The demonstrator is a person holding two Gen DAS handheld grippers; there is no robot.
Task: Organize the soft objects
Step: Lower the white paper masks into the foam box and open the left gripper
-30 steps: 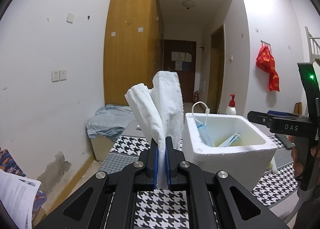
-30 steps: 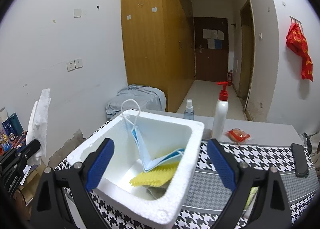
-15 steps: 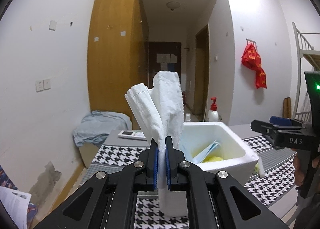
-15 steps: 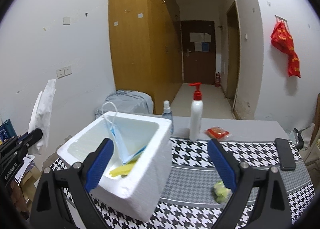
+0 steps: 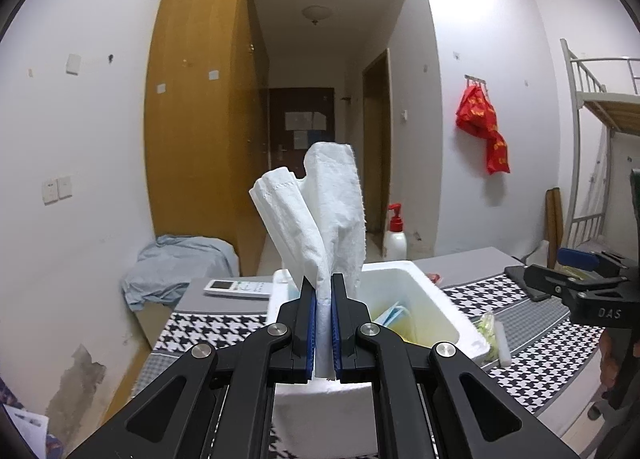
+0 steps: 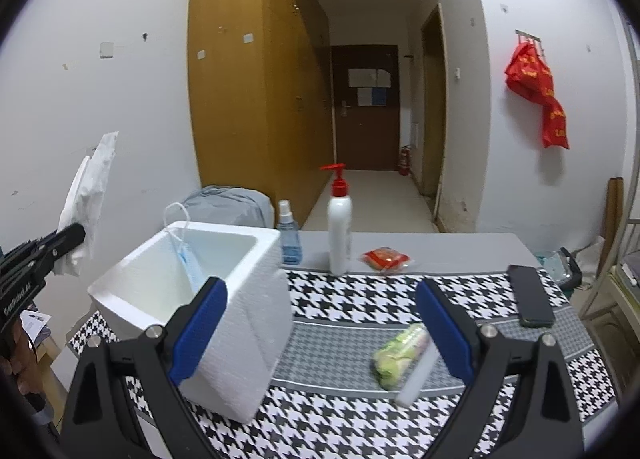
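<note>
My left gripper (image 5: pixel 324 323) is shut on a white tissue (image 5: pixel 320 219) that stands up from its jaws, just in front of and above the near wall of a white foam box (image 5: pixel 436 307). The box holds a blue face mask (image 5: pixel 394 315) and something yellow. In the right wrist view the box (image 6: pixel 248 323) stands at the left with the mask (image 6: pixel 186 255) hanging over its rim, and the tissue (image 6: pixel 90 187) shows at far left. My right gripper (image 6: pixel 322 333) is open and empty, above a green soft packet (image 6: pixel 400 351) on the checkered cloth.
On the table stand a white pump bottle (image 6: pixel 339 227), a small blue spray bottle (image 6: pixel 289 237), a red packet (image 6: pixel 385 259), a black phone (image 6: pixel 530 295) and a white remote (image 5: pixel 238 288). A white stick (image 6: pixel 418 373) lies by the green packet. A bunk bed (image 5: pixel 600 99) is at right.
My left gripper with the tissue has swung right, bringing the foam box in front of it. My right gripper has moved right, away from the box, over the green packet.
</note>
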